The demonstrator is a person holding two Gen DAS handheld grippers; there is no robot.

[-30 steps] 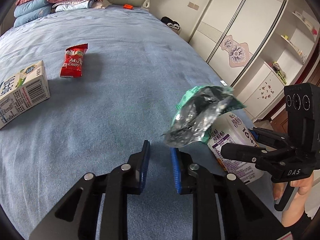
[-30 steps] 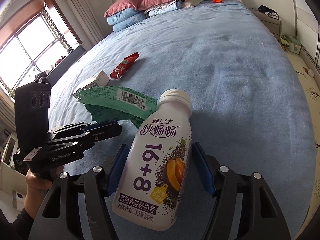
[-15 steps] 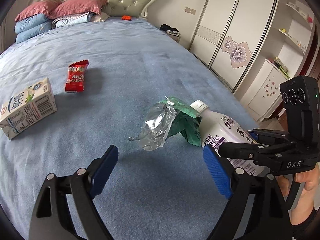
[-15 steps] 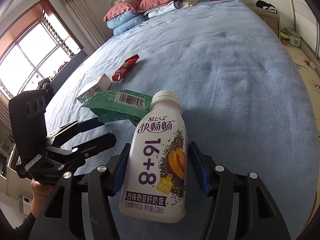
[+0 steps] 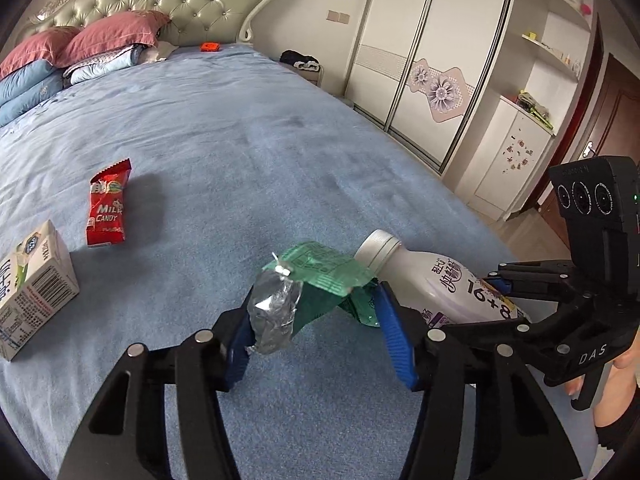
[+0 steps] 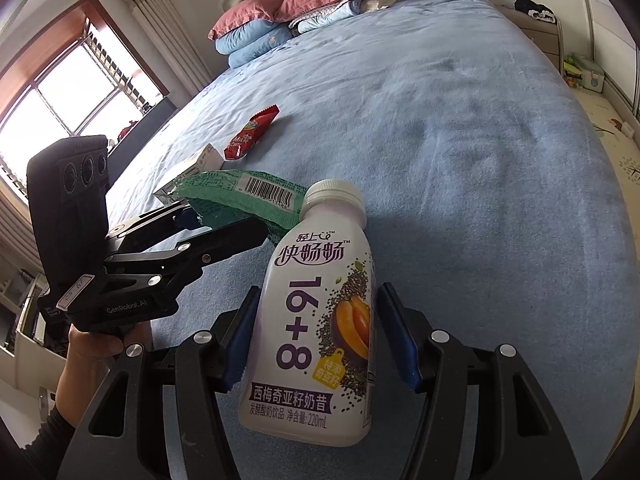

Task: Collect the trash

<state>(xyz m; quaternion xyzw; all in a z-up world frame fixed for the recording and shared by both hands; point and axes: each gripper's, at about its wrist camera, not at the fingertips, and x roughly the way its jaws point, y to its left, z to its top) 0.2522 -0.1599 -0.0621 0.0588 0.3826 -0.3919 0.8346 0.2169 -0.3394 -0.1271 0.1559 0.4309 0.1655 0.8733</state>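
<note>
A crumpled green and silver snack wrapper [image 5: 320, 276] sits between the blue pads of my left gripper [image 5: 312, 312]. The jaws are closing, and both pads touch the wrapper's ends. My right gripper [image 6: 318, 300] is shut on a white and purple yoghurt drink bottle [image 6: 316, 300], held tilted just above the blue bedspread. In the left wrist view the bottle [image 5: 432, 280] lies right behind the wrapper, cap toward it. The right wrist view shows the wrapper [image 6: 240, 196] at the left gripper's fingertips, beside the bottle's cap.
On the bed [image 5: 280, 140], to the left, lie a red milk candy wrapper [image 5: 108, 204] and a small milk carton [image 5: 32, 288]. Pillows [image 5: 80, 48] are stacked at the headboard. A wardrobe [image 5: 432, 60] lines the right side, past the bed's edge.
The left jaws went from nearly shut to wide apart, then came in around the wrapper. The left gripper rose and rolled a little. The right gripper kept still with the bottle.
</note>
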